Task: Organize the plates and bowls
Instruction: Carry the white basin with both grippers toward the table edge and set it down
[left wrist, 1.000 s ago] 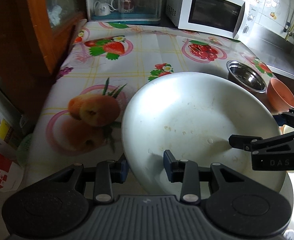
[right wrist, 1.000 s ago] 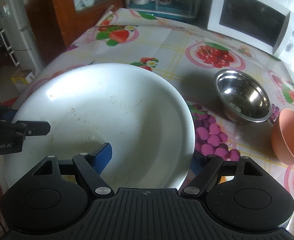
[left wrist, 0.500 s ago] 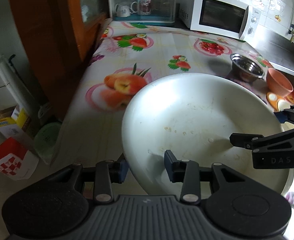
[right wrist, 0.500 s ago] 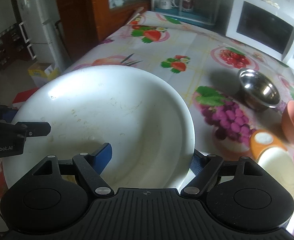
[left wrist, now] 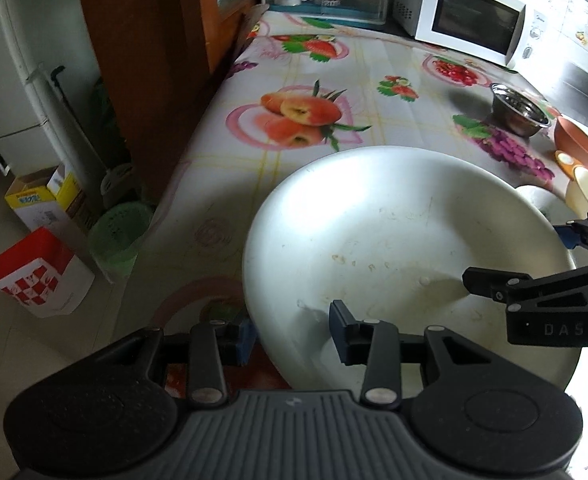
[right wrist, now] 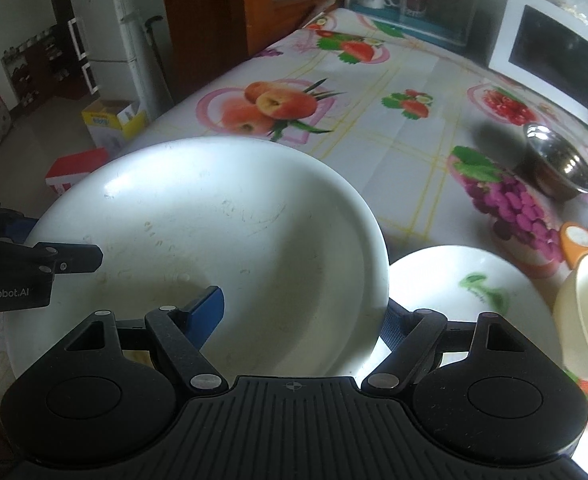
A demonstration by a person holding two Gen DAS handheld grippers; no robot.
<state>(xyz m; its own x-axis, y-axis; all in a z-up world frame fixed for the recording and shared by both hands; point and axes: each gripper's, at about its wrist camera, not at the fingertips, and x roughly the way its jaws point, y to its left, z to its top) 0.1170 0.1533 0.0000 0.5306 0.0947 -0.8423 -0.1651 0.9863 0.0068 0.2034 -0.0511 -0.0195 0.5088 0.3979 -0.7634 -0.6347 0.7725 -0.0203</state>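
White basin [left wrist: 393,220], tongs-held, has moved toward table edge.

Both grippers, left gripper [left wrist: 292,336] and right gripper [right wrist: 297,312], are black ribbed plastic with silver screws and blue-padded jaws.

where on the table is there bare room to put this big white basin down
Free: the tablecloth from the peach print across to the microwave. Crowded: the near right corner, with the steel bowl, white plate, cream bowl and orange bowl.
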